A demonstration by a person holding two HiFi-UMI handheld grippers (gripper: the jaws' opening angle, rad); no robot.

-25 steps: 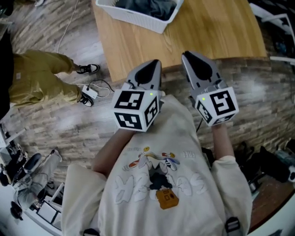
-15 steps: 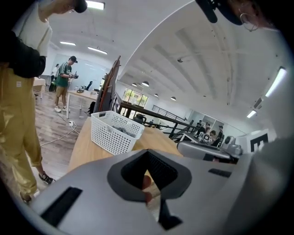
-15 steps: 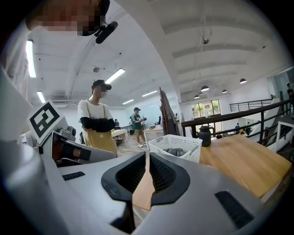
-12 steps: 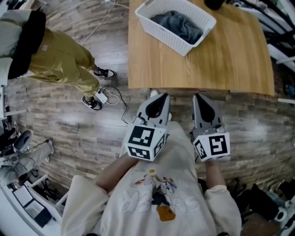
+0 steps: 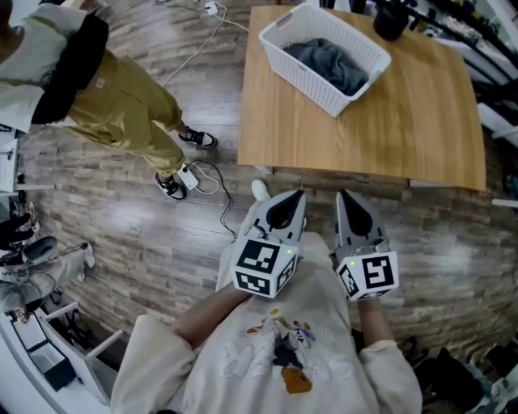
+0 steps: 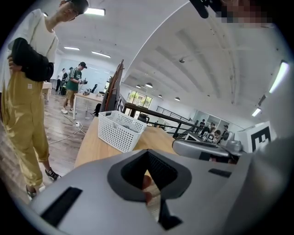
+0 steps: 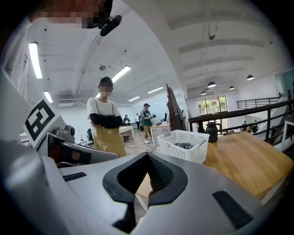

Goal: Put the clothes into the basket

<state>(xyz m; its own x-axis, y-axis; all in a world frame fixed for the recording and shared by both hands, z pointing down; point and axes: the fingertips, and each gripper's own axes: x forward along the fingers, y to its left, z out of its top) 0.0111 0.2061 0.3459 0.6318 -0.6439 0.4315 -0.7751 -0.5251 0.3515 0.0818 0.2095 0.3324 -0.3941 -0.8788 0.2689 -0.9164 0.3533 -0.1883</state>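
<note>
A white lattice basket (image 5: 327,55) stands on the far left part of the wooden table (image 5: 421,121), with dark grey clothes (image 5: 330,65) inside it. The same basket (image 6: 120,130) shows in the left gripper view and again in the right gripper view, basket (image 7: 183,145). My left gripper (image 5: 285,207) is shut and empty, held close to my chest, short of the table's near edge. My right gripper (image 5: 350,208) hangs beside it, also shut with nothing between its jaws.
A person in mustard trousers (image 5: 129,101) stands on the wooden floor left of the table. A white cable and plug (image 5: 190,174) lie by their feet. A black jug (image 5: 392,18) stands at the table's far edge. Equipment clutters the lower left (image 5: 32,283).
The view has drawn back from the table: the basket and table now lie farther off, both grippers sit lower in the head view, closer to my body.
</note>
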